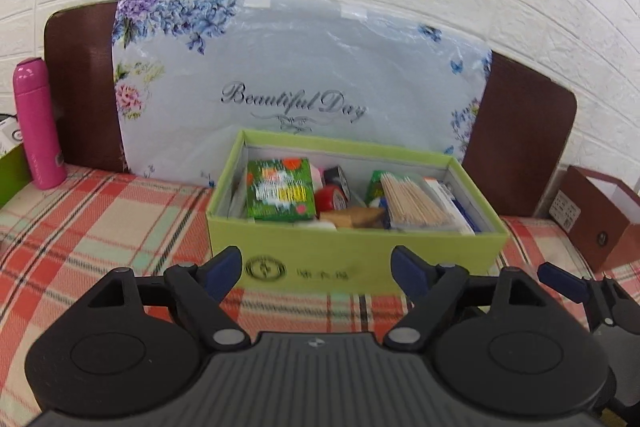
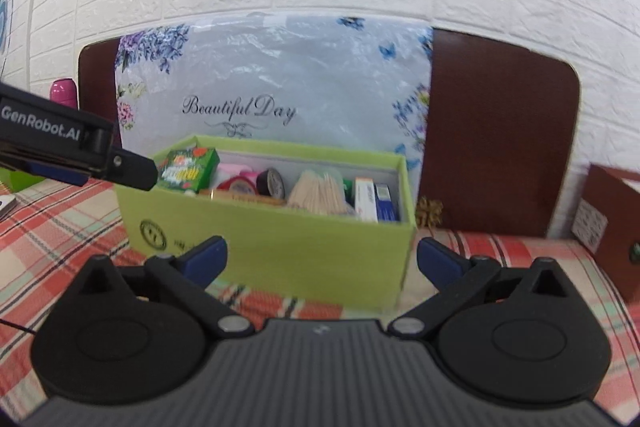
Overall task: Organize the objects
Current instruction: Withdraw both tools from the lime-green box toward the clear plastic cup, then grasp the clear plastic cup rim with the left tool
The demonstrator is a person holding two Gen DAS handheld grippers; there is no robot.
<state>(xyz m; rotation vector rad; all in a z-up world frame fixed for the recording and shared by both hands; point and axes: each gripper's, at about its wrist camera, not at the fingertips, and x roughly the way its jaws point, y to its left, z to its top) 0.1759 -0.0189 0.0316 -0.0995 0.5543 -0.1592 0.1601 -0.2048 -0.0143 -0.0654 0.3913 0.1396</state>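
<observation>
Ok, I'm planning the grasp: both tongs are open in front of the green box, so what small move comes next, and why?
Probably ease both tongs forward to the green box. The left tongs and right tongs are open, empty and short of its front wall. The box looks full: toothpicks, tape roll, green packet.

Left gripper [image 1: 316, 263] jaws spread wide, nothing between them. Open light-green cardboard box [image 1: 352, 255] just ahead of jaws on red plaid cloth [image 1: 100, 227], holding green printed packet [image 1: 280, 195], toothpick bundle [image 1: 412, 205], red tape roll [image 1: 331, 198]. Pink cylindrical bottle [image 1: 38, 123] far left of jaws.
</observation>
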